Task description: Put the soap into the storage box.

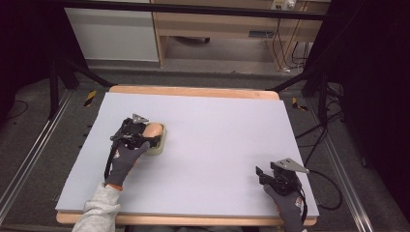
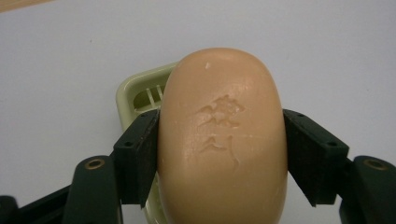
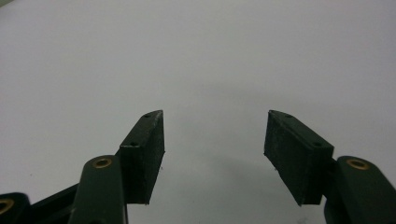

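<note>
Left gripper view: left tongs (image 2: pixel 222 154) clamp soap (image 2: pixel 222 140) over dish (image 2: pixel 140 93).

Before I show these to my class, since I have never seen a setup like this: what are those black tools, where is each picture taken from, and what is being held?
A person in grey gloves holds a hand-operated grasping tool in each hand; there is no robot arm. The high view looks down on a pale table from above. The other two pictures come from small cameras riding on each tool, looking along its two black jaws. The left tool is shut on a tan bar of soap with a stamped mark, over a pale green soap dish; whether the soap rests in the dish cannot be told. The right tool is open and holds nothing, near the table's right front corner.
</note>
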Motion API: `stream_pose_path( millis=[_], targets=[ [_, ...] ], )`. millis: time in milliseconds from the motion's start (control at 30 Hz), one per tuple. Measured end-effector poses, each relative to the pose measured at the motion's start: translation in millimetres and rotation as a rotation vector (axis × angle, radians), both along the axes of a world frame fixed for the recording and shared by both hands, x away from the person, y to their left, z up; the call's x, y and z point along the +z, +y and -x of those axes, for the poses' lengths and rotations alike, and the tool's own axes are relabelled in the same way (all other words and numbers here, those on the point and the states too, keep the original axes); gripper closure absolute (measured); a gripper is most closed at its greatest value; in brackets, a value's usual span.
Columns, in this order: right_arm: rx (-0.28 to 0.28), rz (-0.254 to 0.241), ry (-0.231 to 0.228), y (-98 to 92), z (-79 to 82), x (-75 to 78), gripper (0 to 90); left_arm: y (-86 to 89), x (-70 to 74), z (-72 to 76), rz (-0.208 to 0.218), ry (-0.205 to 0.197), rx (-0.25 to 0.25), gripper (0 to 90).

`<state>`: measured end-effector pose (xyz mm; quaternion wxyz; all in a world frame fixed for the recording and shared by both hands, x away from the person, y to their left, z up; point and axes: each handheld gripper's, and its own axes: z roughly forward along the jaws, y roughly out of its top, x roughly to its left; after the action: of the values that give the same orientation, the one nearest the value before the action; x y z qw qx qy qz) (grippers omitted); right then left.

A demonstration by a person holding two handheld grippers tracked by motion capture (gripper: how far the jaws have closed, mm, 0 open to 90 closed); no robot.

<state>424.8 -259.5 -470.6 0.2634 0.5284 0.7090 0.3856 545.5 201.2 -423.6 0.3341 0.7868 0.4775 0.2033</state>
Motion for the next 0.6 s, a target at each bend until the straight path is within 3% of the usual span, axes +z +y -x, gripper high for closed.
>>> stream_pose_path(
  millis=[600],
  targets=[
    [0.000,0.000,0.001,-0.1,-0.6,-0.4,38.2,-0.1,-12.5,-10.7,-0.021,0.026,0.009,31.7]
  ],
)
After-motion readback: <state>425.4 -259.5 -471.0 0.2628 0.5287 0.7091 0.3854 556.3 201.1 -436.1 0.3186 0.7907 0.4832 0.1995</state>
